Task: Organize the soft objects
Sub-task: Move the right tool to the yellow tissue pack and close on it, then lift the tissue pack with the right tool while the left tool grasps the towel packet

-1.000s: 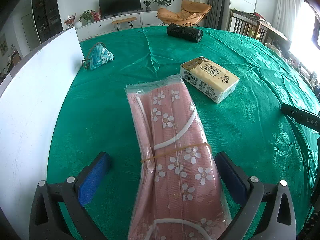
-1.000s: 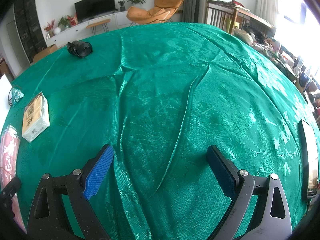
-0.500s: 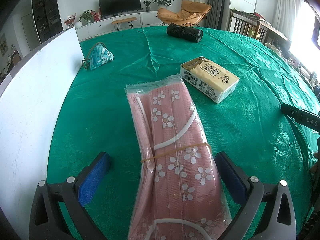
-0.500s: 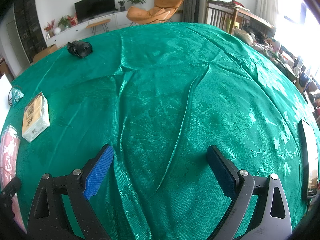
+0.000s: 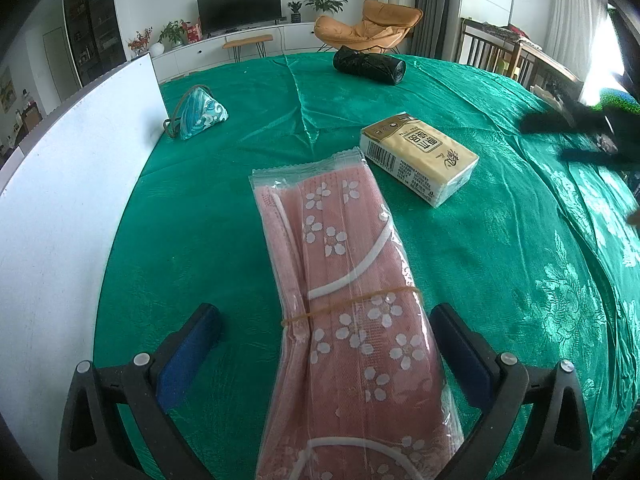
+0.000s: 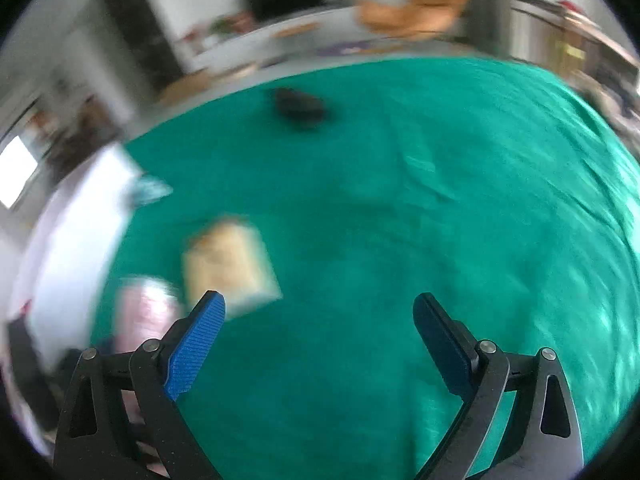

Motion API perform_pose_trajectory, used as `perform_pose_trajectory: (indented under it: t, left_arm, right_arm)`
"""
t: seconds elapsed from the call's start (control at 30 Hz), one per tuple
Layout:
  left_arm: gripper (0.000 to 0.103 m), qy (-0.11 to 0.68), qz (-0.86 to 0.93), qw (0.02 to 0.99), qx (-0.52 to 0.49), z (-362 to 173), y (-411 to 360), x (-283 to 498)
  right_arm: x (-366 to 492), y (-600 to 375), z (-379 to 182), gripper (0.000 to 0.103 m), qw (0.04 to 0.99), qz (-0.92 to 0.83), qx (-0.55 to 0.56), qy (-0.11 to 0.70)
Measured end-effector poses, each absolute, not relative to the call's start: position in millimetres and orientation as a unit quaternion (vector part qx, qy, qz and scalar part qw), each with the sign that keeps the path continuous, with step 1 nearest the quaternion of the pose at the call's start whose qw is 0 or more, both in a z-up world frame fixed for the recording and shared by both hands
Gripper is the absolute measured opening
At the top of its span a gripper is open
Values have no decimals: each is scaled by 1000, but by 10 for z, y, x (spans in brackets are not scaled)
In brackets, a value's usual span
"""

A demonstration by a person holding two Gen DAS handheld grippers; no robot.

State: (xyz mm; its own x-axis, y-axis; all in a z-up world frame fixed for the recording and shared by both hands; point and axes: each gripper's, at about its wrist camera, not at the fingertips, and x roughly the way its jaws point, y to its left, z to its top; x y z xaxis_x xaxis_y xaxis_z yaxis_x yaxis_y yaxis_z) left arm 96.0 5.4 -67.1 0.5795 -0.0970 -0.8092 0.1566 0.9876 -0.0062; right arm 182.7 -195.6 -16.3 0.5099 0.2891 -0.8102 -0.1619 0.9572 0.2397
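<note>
Masks (image 5: 352, 320), pink with white flowers, lie bagged between my left tongs (image 5: 324, 344), spread apart. Tissue pack (image 5: 418, 158) beyond shows a barcode and print I can't read. Right tongs (image 6: 320, 332) gape over the green tabletop (image 6: 400, 240).

tissue pack (image 5: 420, 158): barcode, printed characters (too small to read) | elsewhere: no legible text
</note>
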Motion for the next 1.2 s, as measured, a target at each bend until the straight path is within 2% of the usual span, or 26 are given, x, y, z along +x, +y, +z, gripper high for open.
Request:
perform_pose_trajectory:
  t: [0.13,0.23,0.3,0.33,0.37,0.6,0.83,0.9,0.97,1.2]
  left_arm:
    - [103,453,-71,888,33,-673,50,962]
    - [103,453,-71,888,33,-674,48,963]
    - [103,453,-71,888,33,-676,43,965]
    - [103,453,-71,888,33,-675,46,964]
    - [103,453,-71,888,33,-677,38,967]
    - [103,453,-71,888,33,-666,46,955]
    - [103,453,-71,888,33,-667,48,956]
    - [103,453,-71,888,33,-664,57,952]
    - [103,453,-71,888,33,-667,49,956]
    - [103,453,-71,888,34,-665,59,957]
  right_arm:
    - [2258,-1320,-298,95,836,152,-23,528]
    - [2439,-1211,-520,93,813,144,-32,563]
    - [2429,-1194,-576,79,808,142,-46,570]
    - [2389,-1199,-556,60,812,138,-62,564]
    - [2358,-1204,-533,57,813,136,-71,561]
    - [1740,-1712,-436,57,825,76,-75,555]
    - [791,-1981,-442,58,856,35,-23,515]
    - [683,-2027,-494,61,864,37,10,501]
    - [682,-1955,-528,73,876,37,25,480]
    - [606,-1876,-609,82,901,23,-18,434]
